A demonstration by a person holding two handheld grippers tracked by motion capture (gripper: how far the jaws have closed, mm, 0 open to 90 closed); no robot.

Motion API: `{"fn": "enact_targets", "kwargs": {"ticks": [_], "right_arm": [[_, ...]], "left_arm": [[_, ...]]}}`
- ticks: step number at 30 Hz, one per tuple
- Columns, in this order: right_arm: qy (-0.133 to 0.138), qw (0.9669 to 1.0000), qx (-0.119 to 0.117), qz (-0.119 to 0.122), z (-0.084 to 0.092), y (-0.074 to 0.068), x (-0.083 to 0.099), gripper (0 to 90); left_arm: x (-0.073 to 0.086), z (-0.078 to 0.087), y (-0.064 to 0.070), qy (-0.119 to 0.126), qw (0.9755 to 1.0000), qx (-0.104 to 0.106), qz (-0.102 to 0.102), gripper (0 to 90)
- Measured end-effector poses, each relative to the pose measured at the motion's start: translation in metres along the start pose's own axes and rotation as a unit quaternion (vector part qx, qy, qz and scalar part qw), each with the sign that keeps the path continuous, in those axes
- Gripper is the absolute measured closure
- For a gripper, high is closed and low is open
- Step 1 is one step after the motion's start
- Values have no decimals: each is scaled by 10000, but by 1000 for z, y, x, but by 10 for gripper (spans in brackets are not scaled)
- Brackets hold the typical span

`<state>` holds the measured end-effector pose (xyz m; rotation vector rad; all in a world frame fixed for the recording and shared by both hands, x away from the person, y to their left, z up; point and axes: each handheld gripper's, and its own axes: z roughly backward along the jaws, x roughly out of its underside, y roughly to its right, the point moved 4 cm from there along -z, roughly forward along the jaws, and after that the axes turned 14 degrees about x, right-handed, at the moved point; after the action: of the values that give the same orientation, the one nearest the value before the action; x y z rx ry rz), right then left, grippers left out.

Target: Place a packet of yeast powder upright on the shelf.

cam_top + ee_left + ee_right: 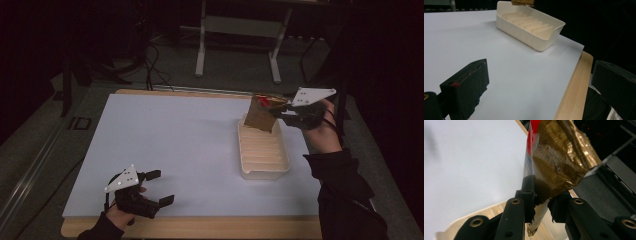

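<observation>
A gold foil packet [262,113] with a red patch hangs over the far end of a cream ribbed tray [281,167]. My right gripper [278,112] is shut on the packet's edge, coming in from the right. In the right gripper view the packet [559,157] stands pinched between the black jaws, with the tray's rim [486,210] below. My left gripper [161,187] rests open at the table's near left edge, nothing between its fingers. In the left gripper view the tray [529,37] lies ahead, the packet's lower edge [522,3] just above it.
A white sheet [175,145] covers the wooden table [200,227], whose bare strip runs along the near edge. A metal stand's legs [237,55] rise on the floor beyond the table. The surroundings are dark.
</observation>
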<state>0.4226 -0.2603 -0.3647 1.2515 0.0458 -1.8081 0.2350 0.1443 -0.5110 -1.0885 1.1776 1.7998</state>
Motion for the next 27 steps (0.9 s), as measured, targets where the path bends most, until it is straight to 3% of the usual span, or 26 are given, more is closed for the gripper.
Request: {"fn": "enact_targets", "kwargs": {"ticks": [19,22,27], "right_arm": [[-408,9980,10,480,-49,-4,13,759],[-399,9979,-6,516,-54,-6,15,759],[-348,9988,-111,321,-60,-7,20,760]], "left_arm": [[4,7,1,10,10000,-47,72,20],[4,6,1,31,9999,-36,93,20],[4,7,1,48,9999,-7,114,20]]}}
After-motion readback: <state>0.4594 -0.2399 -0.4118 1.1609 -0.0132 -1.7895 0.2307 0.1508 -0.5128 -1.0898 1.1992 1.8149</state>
